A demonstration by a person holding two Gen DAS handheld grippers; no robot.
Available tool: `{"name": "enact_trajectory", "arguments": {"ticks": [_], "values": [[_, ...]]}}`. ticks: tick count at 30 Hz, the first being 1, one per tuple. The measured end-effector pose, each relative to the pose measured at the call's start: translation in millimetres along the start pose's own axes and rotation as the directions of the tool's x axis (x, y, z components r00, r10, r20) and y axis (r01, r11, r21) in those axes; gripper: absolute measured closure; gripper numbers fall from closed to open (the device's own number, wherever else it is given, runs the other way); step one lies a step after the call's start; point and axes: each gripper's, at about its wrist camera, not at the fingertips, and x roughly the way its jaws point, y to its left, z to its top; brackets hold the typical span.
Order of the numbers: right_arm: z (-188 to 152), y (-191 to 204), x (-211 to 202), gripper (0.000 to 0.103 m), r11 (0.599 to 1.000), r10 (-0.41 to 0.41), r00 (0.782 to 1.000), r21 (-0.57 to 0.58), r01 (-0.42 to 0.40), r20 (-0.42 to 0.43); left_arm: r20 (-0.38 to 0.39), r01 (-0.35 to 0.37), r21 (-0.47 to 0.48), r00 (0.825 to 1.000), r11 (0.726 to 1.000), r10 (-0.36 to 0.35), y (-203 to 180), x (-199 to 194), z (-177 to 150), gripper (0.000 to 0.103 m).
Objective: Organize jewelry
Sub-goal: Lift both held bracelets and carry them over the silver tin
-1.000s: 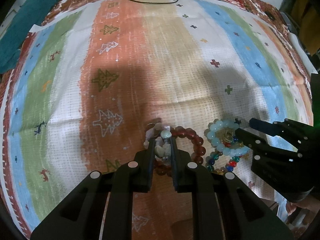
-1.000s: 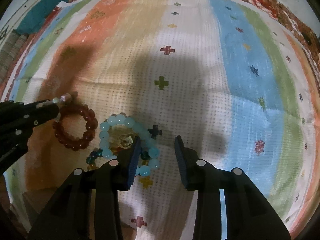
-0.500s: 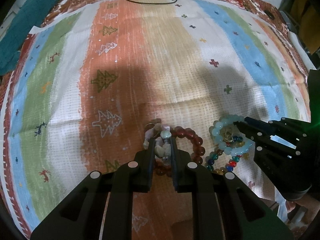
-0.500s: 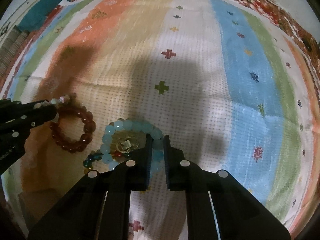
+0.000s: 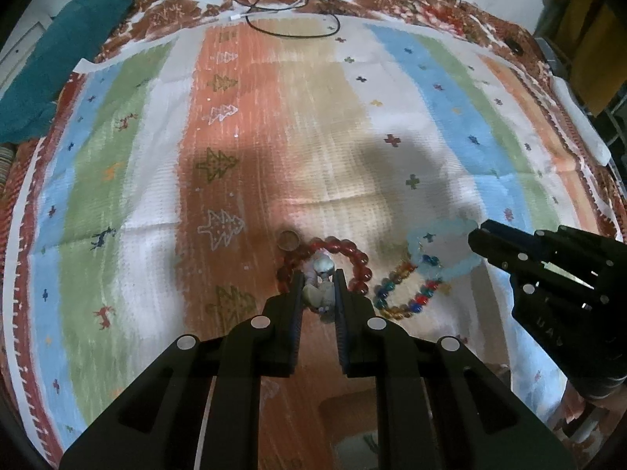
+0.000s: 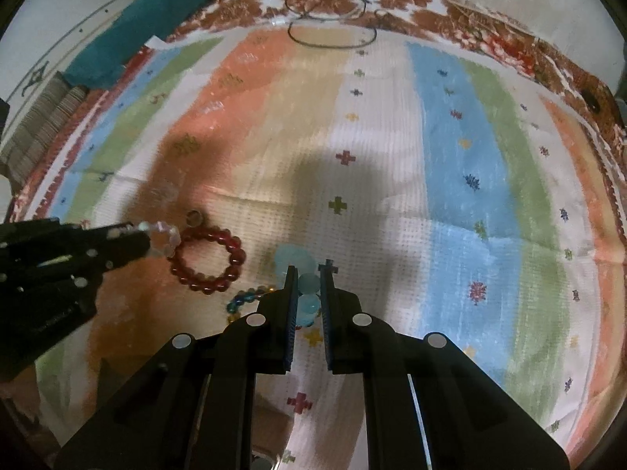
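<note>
A: What do the claws hold?

B: Left gripper [image 5: 319, 293] is clenched on the pale bracelet [image 5: 320, 290]; right gripper [image 6: 305, 290] pinches the aqua bracelet [image 6: 305, 282]. Both look just raised off the cloth [image 5: 352, 137].

A: And beside them?

B: Red bracelet [image 6: 207, 260] and multicolour bracelet [image 5: 403, 293] lie near, a ring [image 5: 289, 239] just beyond.

A: The step?

B: Separating the cluster, I think. Next, carry each piece well apart and set it down.

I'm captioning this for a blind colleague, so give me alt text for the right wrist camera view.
The right claw is shut on a pale blue bead bracelet above a striped patterned cloth. To its left, the left claw holds a pale pink bead bracelet next to a dark red bead bracelet lying flat, with multicolored beads just below.
</note>
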Motion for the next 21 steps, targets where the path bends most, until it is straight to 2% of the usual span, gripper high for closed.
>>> {"name": "enact_trajectory", "arguments": {"ticks": [9,21], "values": [[-8.9,3.3,-27.2,0.091,1.000,0.007,0.999,-0.002,-0.007,0.044,0.056,0.020,0.003,0.998,1.000,-0.020,-7.1,-31.6,-8.2,0.089],[-19.8,16.0,-56.4,0.091,1.000,0.015,0.993,-0.024,-0.012,0.114,0.075,0.019,0.010,0.997,1.000,-0.019,-11.2,-44.0,-19.8,0.089]]}}
